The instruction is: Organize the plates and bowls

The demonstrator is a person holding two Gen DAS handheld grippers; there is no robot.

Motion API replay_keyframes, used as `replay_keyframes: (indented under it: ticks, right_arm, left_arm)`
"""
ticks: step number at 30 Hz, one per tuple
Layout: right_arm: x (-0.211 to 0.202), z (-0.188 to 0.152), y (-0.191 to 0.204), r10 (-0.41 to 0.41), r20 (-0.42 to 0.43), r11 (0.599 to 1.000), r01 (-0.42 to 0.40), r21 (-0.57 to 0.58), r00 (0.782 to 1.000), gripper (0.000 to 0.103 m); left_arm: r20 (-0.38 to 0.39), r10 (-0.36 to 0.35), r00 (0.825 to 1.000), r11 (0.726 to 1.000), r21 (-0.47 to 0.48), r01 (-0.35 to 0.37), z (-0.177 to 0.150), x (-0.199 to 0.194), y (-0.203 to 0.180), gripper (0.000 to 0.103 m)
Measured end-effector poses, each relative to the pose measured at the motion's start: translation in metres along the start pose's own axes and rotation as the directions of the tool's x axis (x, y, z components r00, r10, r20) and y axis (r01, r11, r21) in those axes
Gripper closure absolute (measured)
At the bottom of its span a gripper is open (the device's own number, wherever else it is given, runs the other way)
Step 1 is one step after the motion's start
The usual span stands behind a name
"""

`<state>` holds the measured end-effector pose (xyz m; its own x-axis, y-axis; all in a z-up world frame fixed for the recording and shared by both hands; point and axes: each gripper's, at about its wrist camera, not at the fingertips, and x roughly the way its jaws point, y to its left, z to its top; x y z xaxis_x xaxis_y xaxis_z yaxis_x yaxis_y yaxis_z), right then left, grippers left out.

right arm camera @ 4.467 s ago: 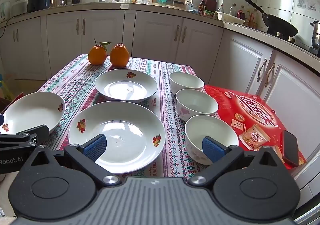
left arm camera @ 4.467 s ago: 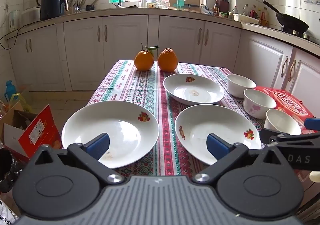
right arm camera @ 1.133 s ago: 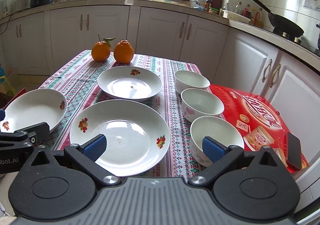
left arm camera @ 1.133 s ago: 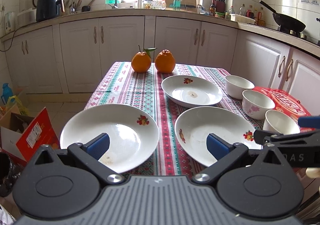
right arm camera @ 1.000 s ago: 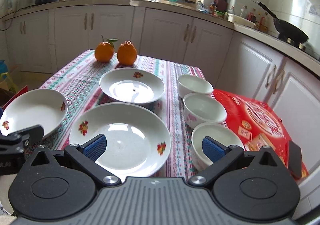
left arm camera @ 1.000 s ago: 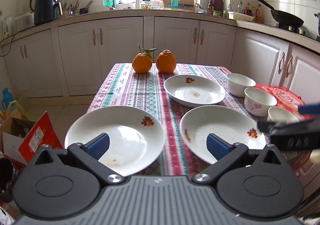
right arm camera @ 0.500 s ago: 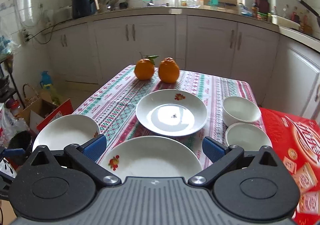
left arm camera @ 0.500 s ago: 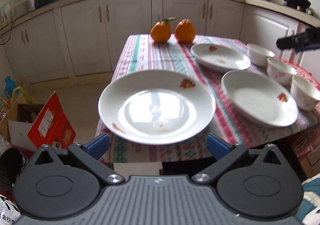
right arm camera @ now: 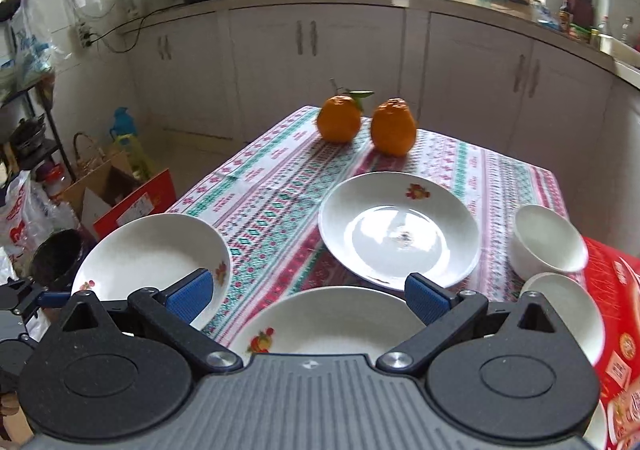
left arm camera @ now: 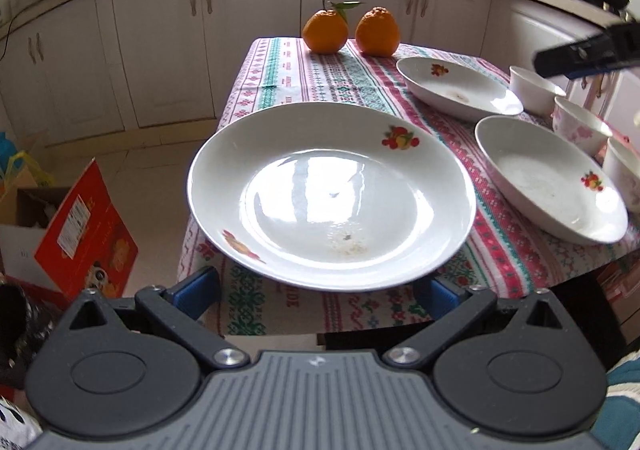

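Left gripper (left arm camera: 320, 290), jaws spread wide, straddles the white fruit-printed ceramic plate (left arm camera: 332, 193) at the surface's near-left corner for stacking; right gripper (right arm camera: 308, 296) hovers likewise spread.

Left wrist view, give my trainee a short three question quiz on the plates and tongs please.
1. True or false: the left tongs are open.
2. How many plates are in the left wrist view?
3. Which sits nearest the oranges: A the far plate, B the near left plate, C the near right plate?

Key: 1 true. 2 three. 3 A.
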<state>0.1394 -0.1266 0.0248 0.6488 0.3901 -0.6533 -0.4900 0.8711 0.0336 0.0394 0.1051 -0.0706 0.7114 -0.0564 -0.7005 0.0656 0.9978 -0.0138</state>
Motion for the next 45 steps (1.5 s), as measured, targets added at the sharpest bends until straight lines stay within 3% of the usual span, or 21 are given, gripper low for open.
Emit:
replay_keyframes:
  ticks: [8,16,24,29,37,40,45]
  right_arm:
    - [0.030,0.017,0.019,0.135,-0.028,0.988,-0.136,-0.068,0.990,0.000]
    - [0.064,0.034,0.035,0.220,-0.083,0.966,-0.229,-0.123,0.972,0.000]
    - [0.103,0.043,0.053,0.336,-0.194,0.916,-0.368,-0.161,0.922,0.000]
    - [0.126,0.046,0.059,0.359,-0.254,0.901,-0.405,-0.157,0.898,0.000]
    - [0.160,0.048,0.062,0.412,-0.360,0.868,-0.481,-0.126,0.837,0.000]
    - [0.168,0.050,0.062,0.422,-0.363,0.863,-0.491,-0.120,0.831,0.000]
    - [0.178,0.054,0.066,0.452,-0.385,0.840,-0.529,-0.121,0.805,0.010]
  left_arm:
    - [-0.005,-0.012,1.000,0.999,0.032,0.012,0.003,0.003,0.001,0.000]
    - [-0.018,-0.018,1.000,0.999,0.037,0.019,0.006,0.005,0.002,0.000]
    - [0.013,-0.025,1.000,0.999,0.043,0.025,0.001,0.003,0.002,0.000]
    - [0.024,-0.030,0.999,0.998,0.055,0.028,-0.001,0.001,0.002,0.000]
    - [0.021,-0.045,0.999,0.997,0.064,0.043,0.001,0.002,0.004,0.000]
    - [0.017,-0.052,0.998,0.996,0.070,0.051,0.001,0.002,0.005,0.001]
    - [0.014,-0.067,0.998,0.994,0.087,0.065,0.003,0.002,0.008,0.001]
